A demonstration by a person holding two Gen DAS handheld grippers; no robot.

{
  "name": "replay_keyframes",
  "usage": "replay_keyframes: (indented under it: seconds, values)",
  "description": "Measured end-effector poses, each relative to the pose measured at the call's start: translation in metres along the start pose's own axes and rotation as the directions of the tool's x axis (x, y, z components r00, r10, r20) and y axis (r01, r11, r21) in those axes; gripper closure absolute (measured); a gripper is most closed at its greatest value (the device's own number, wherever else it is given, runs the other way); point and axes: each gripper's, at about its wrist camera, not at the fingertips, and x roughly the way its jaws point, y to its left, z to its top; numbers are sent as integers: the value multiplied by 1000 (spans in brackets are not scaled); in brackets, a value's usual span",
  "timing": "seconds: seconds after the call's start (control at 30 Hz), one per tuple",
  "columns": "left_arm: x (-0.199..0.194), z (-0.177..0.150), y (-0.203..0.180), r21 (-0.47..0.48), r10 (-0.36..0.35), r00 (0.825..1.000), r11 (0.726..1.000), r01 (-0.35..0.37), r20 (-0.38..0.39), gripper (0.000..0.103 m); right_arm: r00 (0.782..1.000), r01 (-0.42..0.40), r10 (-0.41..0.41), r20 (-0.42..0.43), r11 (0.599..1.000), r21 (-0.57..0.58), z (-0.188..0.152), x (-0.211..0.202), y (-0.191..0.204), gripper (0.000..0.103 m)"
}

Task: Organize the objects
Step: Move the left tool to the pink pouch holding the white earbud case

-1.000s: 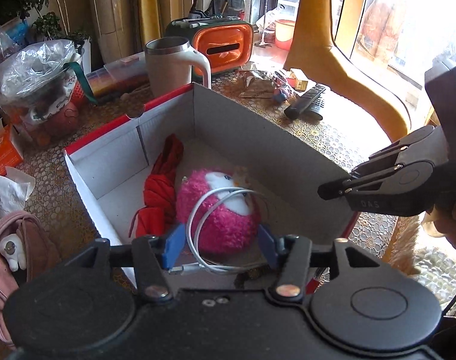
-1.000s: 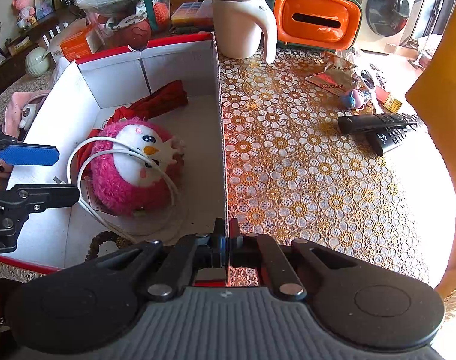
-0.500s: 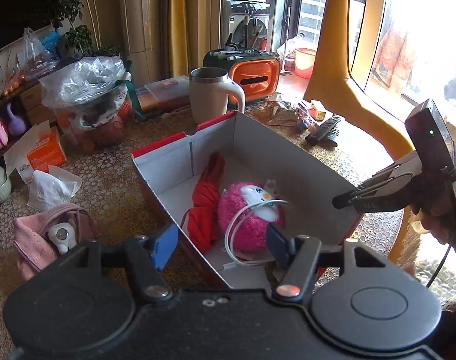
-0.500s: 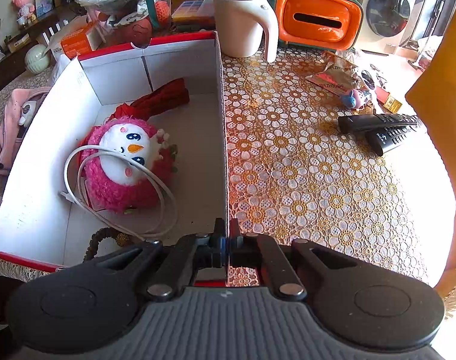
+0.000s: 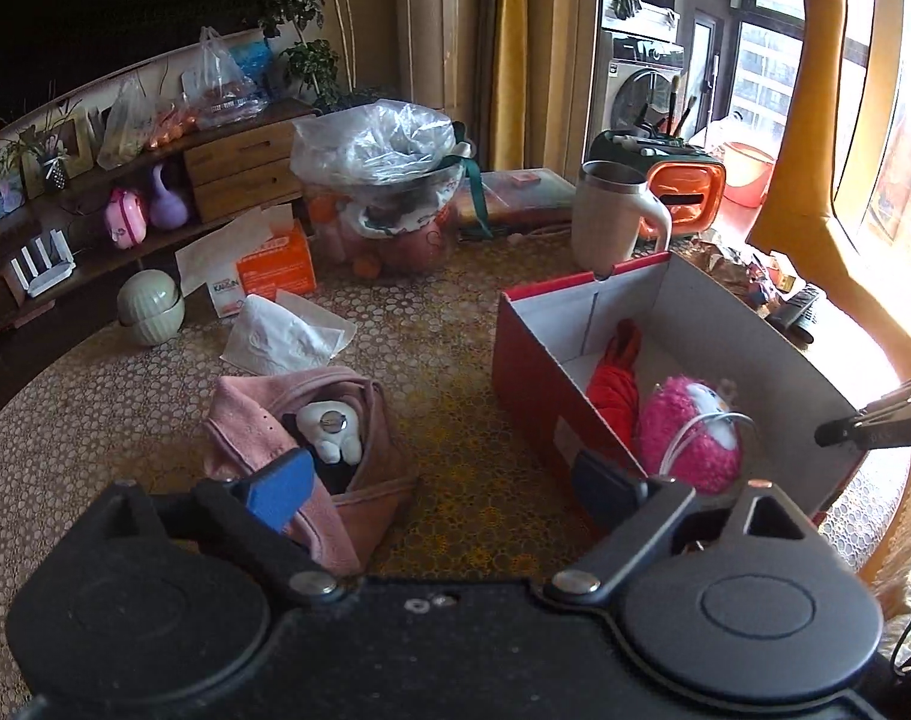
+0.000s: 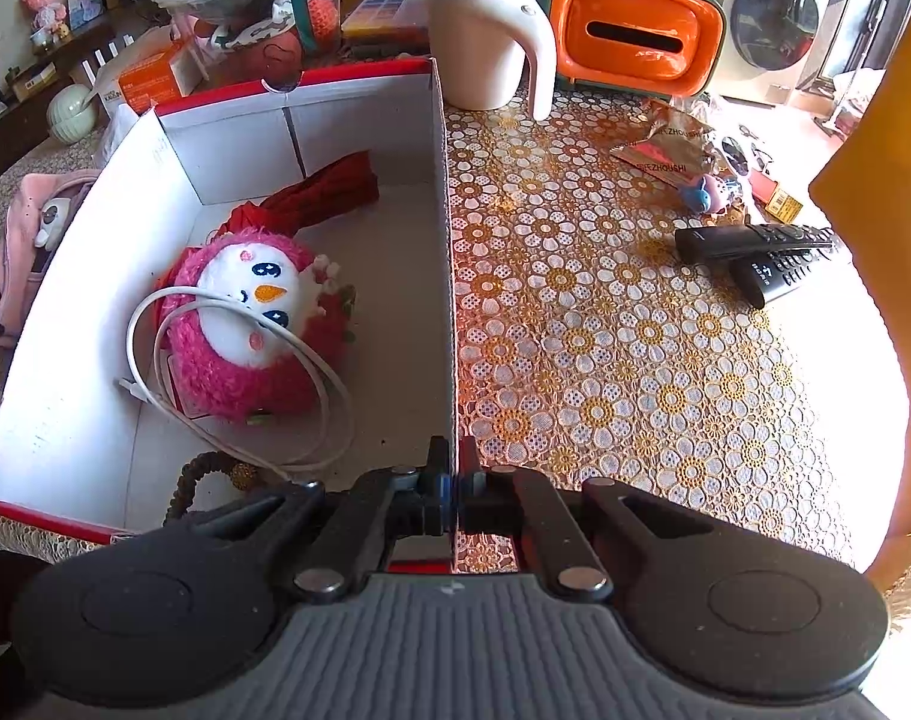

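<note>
A red box (image 5: 533, 378) with white inner walls (image 6: 215, 144) holds a pink plush toy (image 5: 689, 438) (image 6: 251, 330), a white cable (image 5: 695, 423) (image 6: 137, 390) looped over it, a folded red umbrella (image 5: 614, 384) (image 6: 329, 186) and a bead string (image 6: 185, 480). My left gripper (image 5: 443, 483) hovers outside the box's left wall, its jaws opening with nothing between them. Just beyond its blue pad lies a pink cloth bag (image 5: 257, 420) (image 6: 17, 240) with a white toy (image 5: 329, 426) in it. My right gripper (image 6: 455, 480) (image 5: 863, 426) is shut on the box's right wall.
A cream mug (image 5: 605, 222) (image 6: 479, 30) and an orange tissue holder (image 6: 635, 30) stand behind the box. Two remotes (image 6: 755, 240) and snack wrappers lie on the right. On the left are a tissue (image 5: 275, 336), an orange carton (image 5: 275, 267) and a plastic-covered bowl (image 5: 383, 144).
My left gripper drew back out of the box and swung left toward the pink bag, its jaws spreading wider. The cable stays on the plush. The right gripper kept still.
</note>
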Motion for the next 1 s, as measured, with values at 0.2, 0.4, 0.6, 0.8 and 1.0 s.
replay_keyframes:
  seconds: [0.2, 0.4, 0.6, 0.8, 1.0]
  values:
    - [25, -4, 39, -80, 86, 996, 993, -87, -27, 2, 1000, 10, -10, -12, 1000, -1, 2, 1, 2, 102]
    - [59, -8, 83, -171, 139, 986, 973, -153, -93, 2, 999, 17, -17, -28, 1000, 2, 5, 5, 3, 101]
    - [86, -6, 116, -293, 131, 982, 942, -165, -134, 1, 999, 13, -13, -38, 1000, 12, 6, 6, 2, 101]
    - [113, 2, 130, -331, 134, 978, 926, -182, -162, 1, 999, 12, -11, -46, 1000, 12, 8, 7, 3, 101]
    - [136, 1, 142, -366, 126, 974, 911, -188, -187, 1, 999, 12, -11, -53, 1000, 7, 8, 10, 3, 101]
